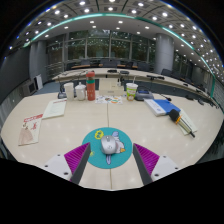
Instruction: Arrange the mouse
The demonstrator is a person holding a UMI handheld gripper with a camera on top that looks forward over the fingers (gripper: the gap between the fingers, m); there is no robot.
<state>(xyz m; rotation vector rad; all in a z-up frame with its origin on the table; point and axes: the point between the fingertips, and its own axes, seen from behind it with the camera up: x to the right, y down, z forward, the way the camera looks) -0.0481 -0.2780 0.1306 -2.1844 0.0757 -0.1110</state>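
Note:
A white mouse (pixel 110 146) lies on a round teal mouse mat (pixel 96 153) with a yellow mark near its far edge. The mat rests on a pale table (pixel 60 125). My gripper (pixel 111 160) is open, its two purple-padded fingers (pixel 76 156) standing wide apart at either side of the mat. The mouse sits between the fingers, toward their tips, with a clear gap on both sides. Nothing is held.
Further back on the table stand a red bottle (pixel 91 84), a white cup (pixel 80 90), a yellow-green cup (pixel 131 90) and a white plate (pixel 108 98). Papers (pixel 32 128) lie to the left, a blue book (pixel 161 106) and dark objects (pixel 183 124) to the right.

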